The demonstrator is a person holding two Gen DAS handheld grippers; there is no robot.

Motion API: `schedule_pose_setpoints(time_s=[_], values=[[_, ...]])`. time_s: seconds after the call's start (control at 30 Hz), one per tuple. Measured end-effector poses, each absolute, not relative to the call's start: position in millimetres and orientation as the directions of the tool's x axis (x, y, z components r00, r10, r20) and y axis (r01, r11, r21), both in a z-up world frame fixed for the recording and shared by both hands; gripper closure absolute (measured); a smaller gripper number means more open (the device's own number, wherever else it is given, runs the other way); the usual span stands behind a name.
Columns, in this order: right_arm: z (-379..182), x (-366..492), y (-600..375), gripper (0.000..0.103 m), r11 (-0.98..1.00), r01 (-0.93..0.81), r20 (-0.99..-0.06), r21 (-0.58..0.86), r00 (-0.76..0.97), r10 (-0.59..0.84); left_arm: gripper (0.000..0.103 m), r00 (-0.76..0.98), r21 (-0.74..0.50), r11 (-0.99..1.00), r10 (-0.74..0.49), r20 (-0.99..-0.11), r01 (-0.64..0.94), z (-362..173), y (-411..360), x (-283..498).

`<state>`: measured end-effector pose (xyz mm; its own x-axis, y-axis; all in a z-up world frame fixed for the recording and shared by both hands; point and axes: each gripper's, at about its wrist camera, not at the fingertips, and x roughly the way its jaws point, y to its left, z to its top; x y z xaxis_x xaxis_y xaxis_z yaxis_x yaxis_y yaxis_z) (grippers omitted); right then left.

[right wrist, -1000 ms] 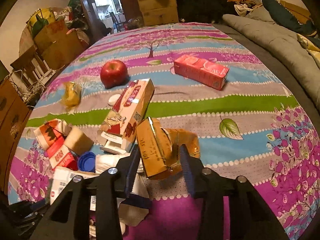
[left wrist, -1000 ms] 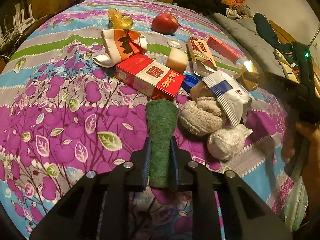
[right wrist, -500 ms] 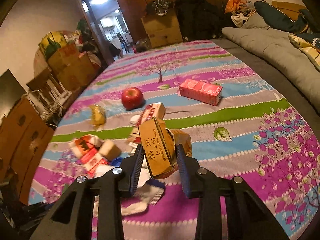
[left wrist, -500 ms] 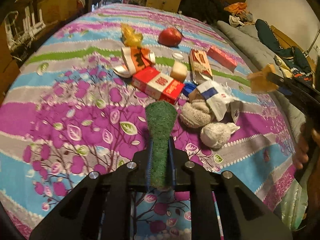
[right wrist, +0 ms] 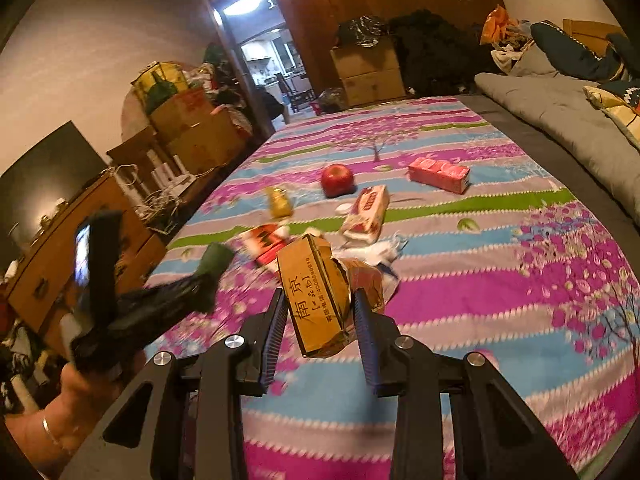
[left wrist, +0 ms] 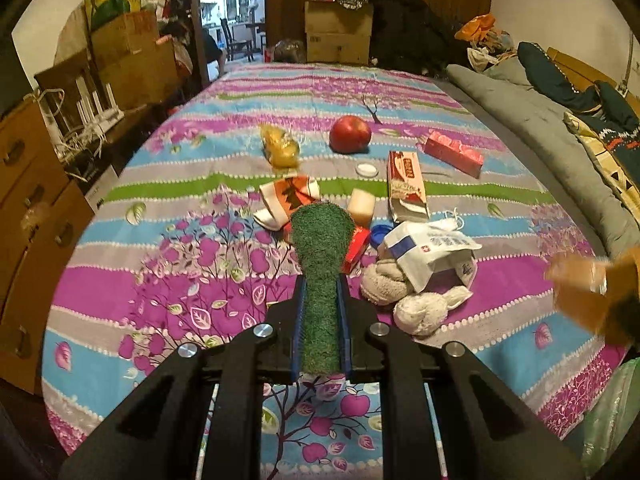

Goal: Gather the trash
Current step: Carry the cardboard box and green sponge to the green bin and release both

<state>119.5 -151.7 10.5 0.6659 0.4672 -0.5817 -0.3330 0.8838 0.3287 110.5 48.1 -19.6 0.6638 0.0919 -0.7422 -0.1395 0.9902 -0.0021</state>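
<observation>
My left gripper (left wrist: 320,292) is shut on a green scouring pad (left wrist: 322,248) that sticks up between its blue pads, lifted above the flowered bedsheet (left wrist: 168,280). My right gripper (right wrist: 320,304) is shut on a torn brown carton (right wrist: 320,292), also held above the sheet. That carton shows blurred at the right edge of the left wrist view (left wrist: 588,292). The left gripper with the green pad (right wrist: 214,260) appears blurred at the left of the right wrist view. Trash lies in a heap ahead: a red box (left wrist: 356,248), a white and blue packet (left wrist: 424,248), crumpled socks (left wrist: 400,288).
Further back on the sheet lie a red apple (left wrist: 350,134), a yellow wrapper (left wrist: 280,148), a pink carton (left wrist: 454,154), a torn snack box (left wrist: 406,184) and an orange cup (left wrist: 288,200). A grey quilt (left wrist: 540,128) runs along the right. Cardboard boxes (left wrist: 132,64) and drawers stand left.
Both grippers have risen off the sheet with their loads. The right one has swung far to the right with the brown carton, and the trash heap now looks smaller and farther.
</observation>
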Motion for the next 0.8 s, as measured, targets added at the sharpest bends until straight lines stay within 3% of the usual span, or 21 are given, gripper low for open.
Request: schedule_pose_setpoints(time_s=[0.43,0.8], values=[[69,59,-180,0.068,0.91,-0.305,-0.494,0.282,0.766,0.41,0.09,0.722,0.048,0.995,0.1,-0.684,-0.092,21,10,97],[114,31,-261,0.068,0.944,-0.174,-0.408,0.282,0.868,0.282,0.09,0.794,0.068,0.996,-0.001,-0.608,0.053,64,-63,103]])
